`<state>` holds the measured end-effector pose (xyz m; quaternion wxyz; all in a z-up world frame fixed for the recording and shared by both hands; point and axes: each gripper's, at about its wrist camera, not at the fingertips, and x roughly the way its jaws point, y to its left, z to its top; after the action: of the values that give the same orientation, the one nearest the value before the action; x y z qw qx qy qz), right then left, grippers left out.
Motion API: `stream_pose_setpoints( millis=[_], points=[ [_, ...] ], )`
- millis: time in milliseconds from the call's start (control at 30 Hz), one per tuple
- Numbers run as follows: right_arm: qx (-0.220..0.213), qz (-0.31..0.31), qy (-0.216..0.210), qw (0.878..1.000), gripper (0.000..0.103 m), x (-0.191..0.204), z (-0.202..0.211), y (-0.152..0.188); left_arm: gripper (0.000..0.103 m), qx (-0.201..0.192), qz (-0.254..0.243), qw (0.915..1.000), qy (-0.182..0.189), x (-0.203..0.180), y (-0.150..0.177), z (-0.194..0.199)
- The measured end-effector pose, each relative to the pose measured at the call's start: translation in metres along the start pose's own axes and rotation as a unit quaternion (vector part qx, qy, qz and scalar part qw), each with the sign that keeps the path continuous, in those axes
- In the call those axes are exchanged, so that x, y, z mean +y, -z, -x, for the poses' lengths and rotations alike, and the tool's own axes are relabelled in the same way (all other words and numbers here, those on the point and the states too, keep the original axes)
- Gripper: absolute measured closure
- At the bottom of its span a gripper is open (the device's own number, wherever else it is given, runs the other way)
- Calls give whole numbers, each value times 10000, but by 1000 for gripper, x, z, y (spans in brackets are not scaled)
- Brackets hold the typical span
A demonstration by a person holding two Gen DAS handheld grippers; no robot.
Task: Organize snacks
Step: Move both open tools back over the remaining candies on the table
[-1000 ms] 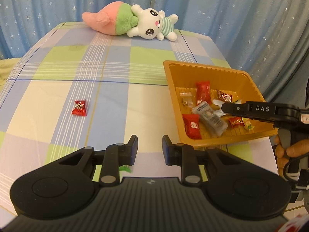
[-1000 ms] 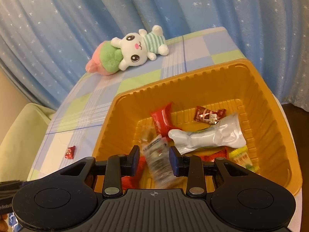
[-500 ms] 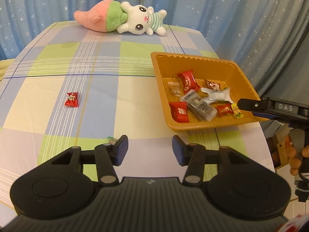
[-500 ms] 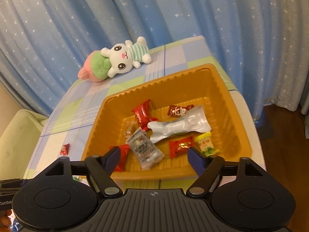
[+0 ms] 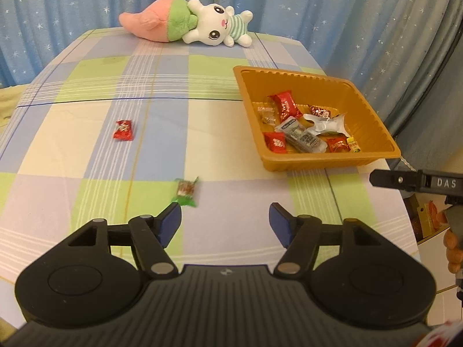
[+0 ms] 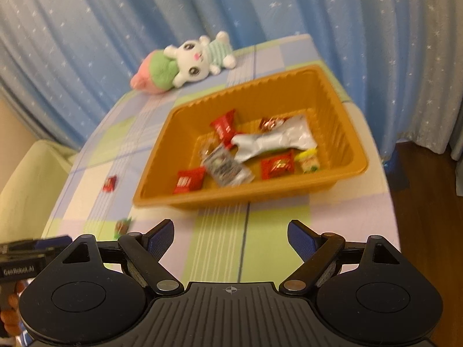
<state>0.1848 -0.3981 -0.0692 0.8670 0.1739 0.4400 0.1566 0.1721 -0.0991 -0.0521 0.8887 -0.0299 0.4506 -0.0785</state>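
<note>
An orange tray (image 5: 324, 162) (image 6: 341, 101) at the table's right side holds several wrapped snacks, among them a silver packet (image 5: 325, 123) (image 6: 275, 140) and red candies. A green-wrapped candy (image 5: 185, 191) (image 6: 123, 226) lies on the cloth just ahead of my left gripper's left finger. A red candy (image 5: 123, 130) (image 6: 110, 184) lies farther left. My left gripper (image 5: 225, 221) is open and empty above the table's near part. My right gripper (image 6: 231, 237) is open and empty, pulled back from the tray's near wall.
A plush bunny with a pink and green tail (image 5: 188, 23) (image 6: 185, 62) lies at the table's far edge. Blue star curtains hang behind. The checked tablecloth (image 5: 86, 150) covers the table. The table edge and floor (image 6: 428, 202) are to the right.
Both grippers have opened wide and drawn back. The right gripper let the grey snack packet go into the tray and retreated. The green candy came into view ahead of the left gripper.
</note>
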Motion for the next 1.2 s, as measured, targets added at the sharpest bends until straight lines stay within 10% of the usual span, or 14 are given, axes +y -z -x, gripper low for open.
stream_pose_setpoints(
  millis=[1200],
  points=[
    [766, 563, -27, 9955, 18, 152, -78, 53, 33, 475, 1, 9988, -132, 157, 13, 17]
  ],
)
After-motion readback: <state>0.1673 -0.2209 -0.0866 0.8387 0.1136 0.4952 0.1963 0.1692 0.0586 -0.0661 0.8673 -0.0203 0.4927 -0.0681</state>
